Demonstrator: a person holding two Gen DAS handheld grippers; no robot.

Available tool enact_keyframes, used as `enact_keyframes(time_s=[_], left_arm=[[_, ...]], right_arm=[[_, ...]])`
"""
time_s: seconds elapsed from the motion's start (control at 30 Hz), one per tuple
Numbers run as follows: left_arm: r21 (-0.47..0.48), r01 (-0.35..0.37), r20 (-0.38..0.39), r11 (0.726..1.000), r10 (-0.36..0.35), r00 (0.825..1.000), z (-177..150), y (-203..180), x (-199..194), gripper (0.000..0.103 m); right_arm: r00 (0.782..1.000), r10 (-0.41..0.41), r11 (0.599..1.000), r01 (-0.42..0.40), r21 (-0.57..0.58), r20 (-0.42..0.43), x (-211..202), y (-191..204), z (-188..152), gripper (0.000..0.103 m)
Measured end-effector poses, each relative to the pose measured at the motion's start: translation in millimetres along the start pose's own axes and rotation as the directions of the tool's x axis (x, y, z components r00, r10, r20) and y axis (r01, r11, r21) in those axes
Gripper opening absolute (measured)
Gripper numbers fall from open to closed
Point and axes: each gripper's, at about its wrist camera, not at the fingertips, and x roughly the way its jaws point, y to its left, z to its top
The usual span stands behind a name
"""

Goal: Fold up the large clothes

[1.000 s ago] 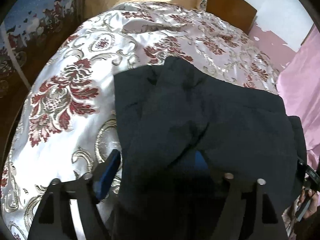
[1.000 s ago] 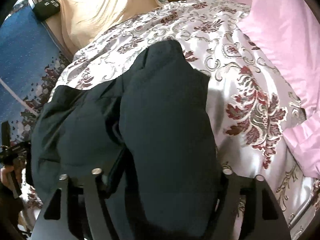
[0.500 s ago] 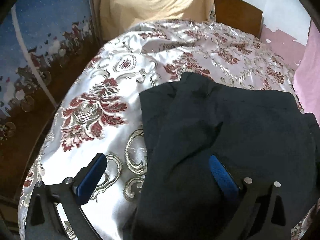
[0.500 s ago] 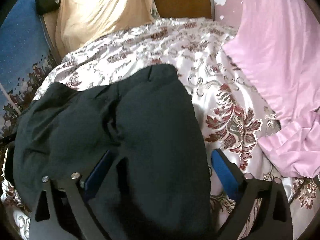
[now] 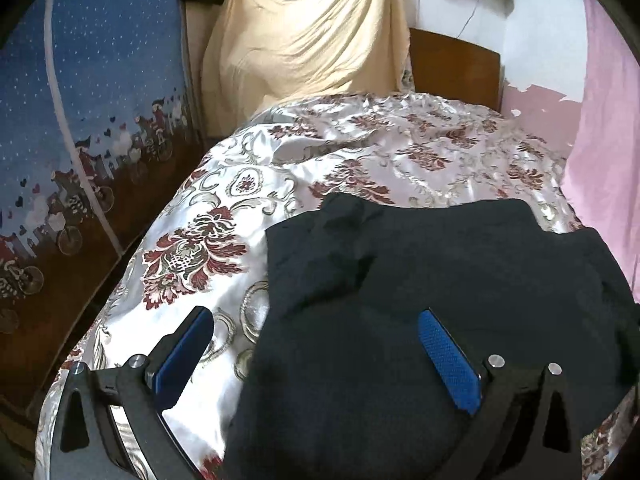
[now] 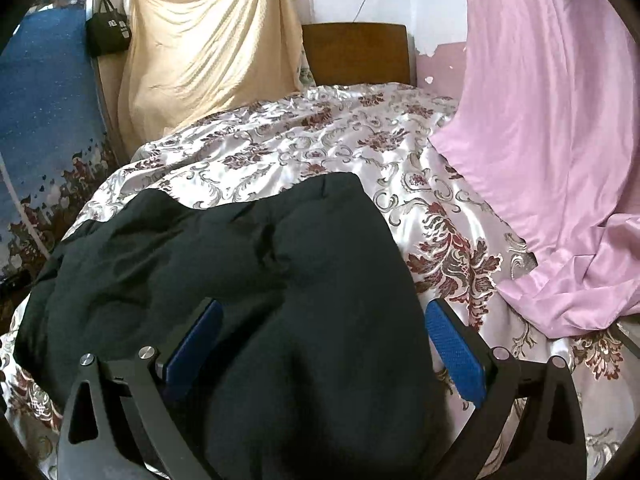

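A dark garment [image 5: 420, 300] lies folded in a bundle on the floral bedspread [image 5: 240, 208]. Both grippers, left [image 5: 316, 352] and right [image 6: 320, 344], have let go and pulled back, jaws apart; this fold looks finished.

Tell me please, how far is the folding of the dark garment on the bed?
Done: the dark garment lies on the floral bedspread doubled over into a compact, still lumpy bundle. In hand: nothing; the left claw and the right claw are both open above it, with no cloth pinched. Left: probably smoothing the rumpled top layers and perhaps one more fold; I cannot tell the garment's full shape.
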Motion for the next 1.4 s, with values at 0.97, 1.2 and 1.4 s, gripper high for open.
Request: enact_keyframes(time_s=[0.97,1.2,1.4], left_arm=[[0.098,0.054,0.193,0.994,-0.072,0.979,-76,-21,-123,0.103],[0.099,0.070,0.259,0.993,-0.094,0.961,-92,-15,-151,0.103],[0.118,0.051,0.300,0.992,-0.084,0.950,-110,-13,-168,0.103]], right_arm=[[0.979,0.082,0.996,-0.086,0.014,0.189,-133,34,-74,0.100],[0.959,0.090,0.996,-0.093,-0.003,0.269,-173,50,-91,0.100],[0.942,0.101,0.995,-0.097,-0.027,0.320,-199,69,-108,0.100]])
